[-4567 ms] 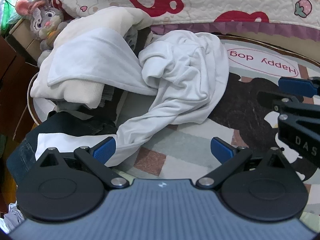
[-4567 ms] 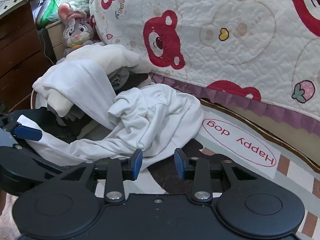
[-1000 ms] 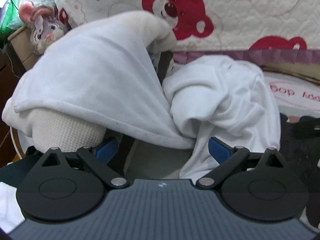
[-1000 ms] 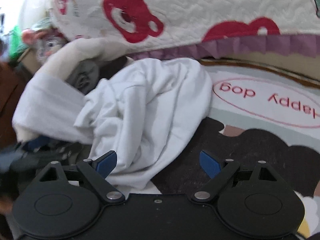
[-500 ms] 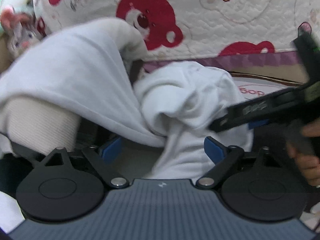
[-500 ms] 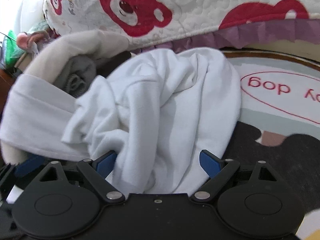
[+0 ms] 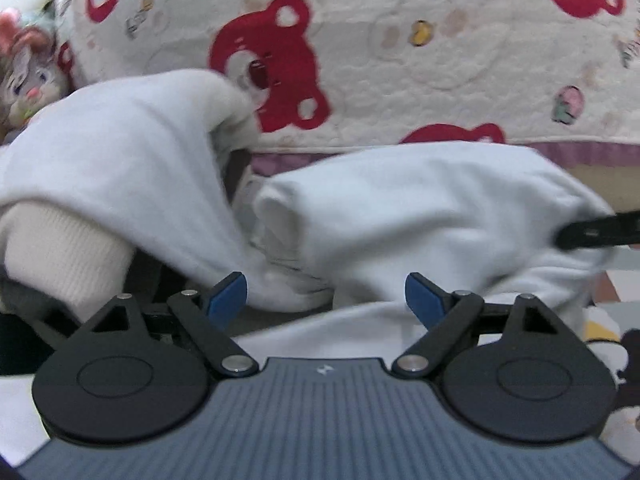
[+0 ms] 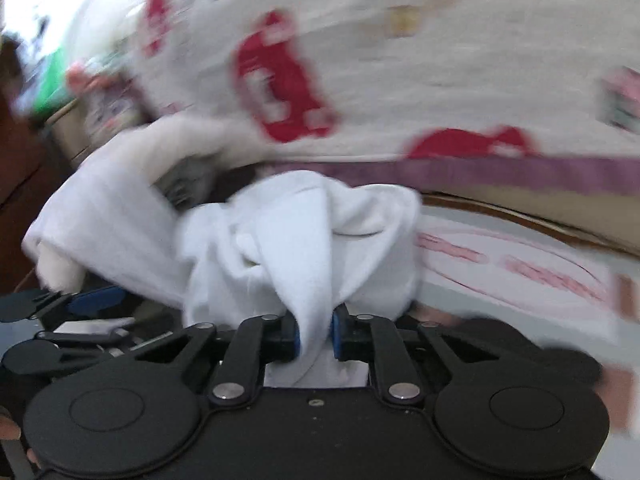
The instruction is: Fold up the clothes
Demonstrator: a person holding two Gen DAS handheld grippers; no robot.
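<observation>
Pinching a fold of the white garment (image 8: 304, 248), your right gripper (image 8: 315, 338) holds it bunched on the rug (image 8: 520, 264) beside the clothes pile (image 7: 108, 176). Your left gripper (image 7: 326, 296) hangs spread, empty. Risk: one-point hold; lifting may snag the pile.

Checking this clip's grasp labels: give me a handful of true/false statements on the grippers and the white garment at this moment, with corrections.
1. The right gripper is shut on the white garment. True.
2. The left gripper is clamped on the garment too. False: its jaws stand wide open, with cloth lying between them.
3. The bear quilt hangs behind the clothes. True.
4. The plush rabbit lies on top of the white garment. False: it sits at the far left, behind the pile.
5. The rug is plain, with no print. False: it carries red lettering in an oval.
</observation>
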